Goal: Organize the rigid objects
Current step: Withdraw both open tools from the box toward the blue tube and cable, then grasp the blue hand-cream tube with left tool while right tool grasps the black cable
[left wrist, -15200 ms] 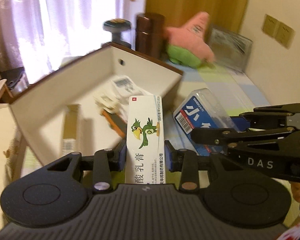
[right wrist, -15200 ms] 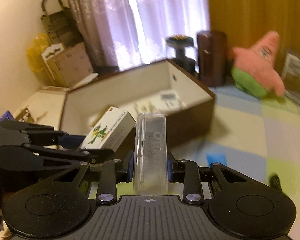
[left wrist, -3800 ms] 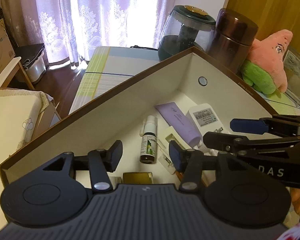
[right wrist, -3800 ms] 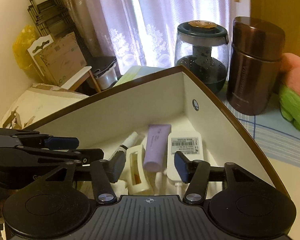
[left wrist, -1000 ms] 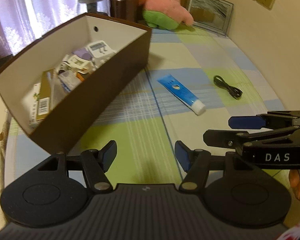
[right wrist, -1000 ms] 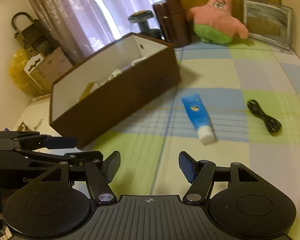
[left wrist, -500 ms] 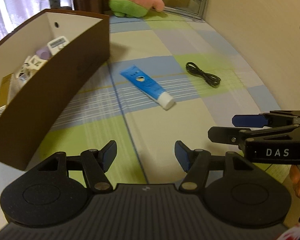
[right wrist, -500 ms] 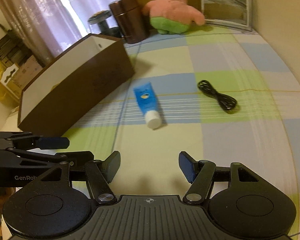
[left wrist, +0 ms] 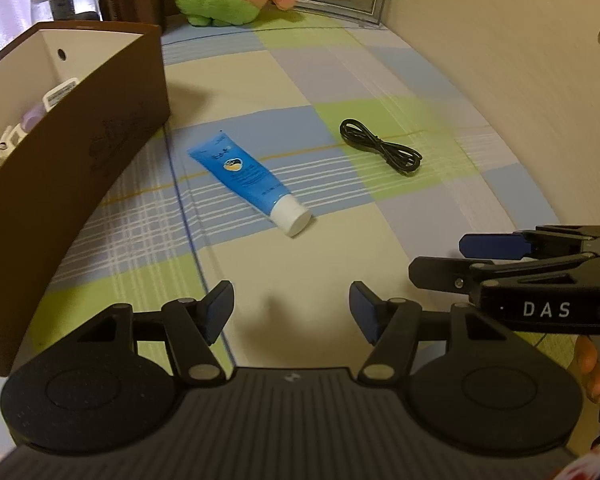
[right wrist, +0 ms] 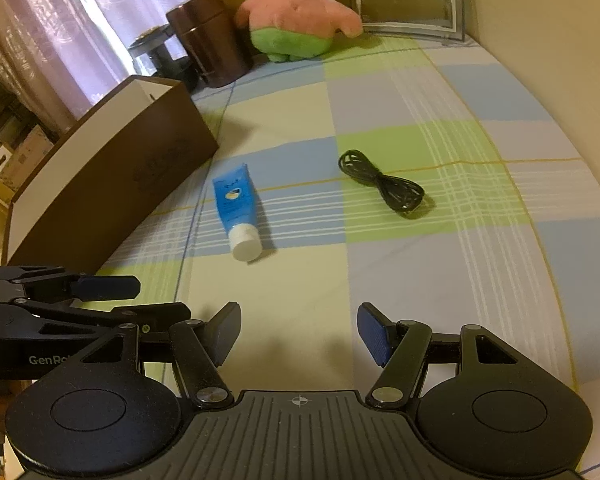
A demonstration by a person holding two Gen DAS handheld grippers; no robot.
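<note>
Both tools have swung away from the brown box, now at ten o'clock, toward the checked bed cover. The blue tube lies ahead at twelve o'clock, the black cable at one. The left tool and right tool are half open and empty, so I judge the tube comes next.

Legible markings, both wrist views.
"DAS" in white on side of right gripper, seen to the right of the left gripper; "GenRo…" (cut off) on the left gripper's body in right wrist view. Print on blue tube, ahead of both, too small to read; box emblem illegible.
</note>
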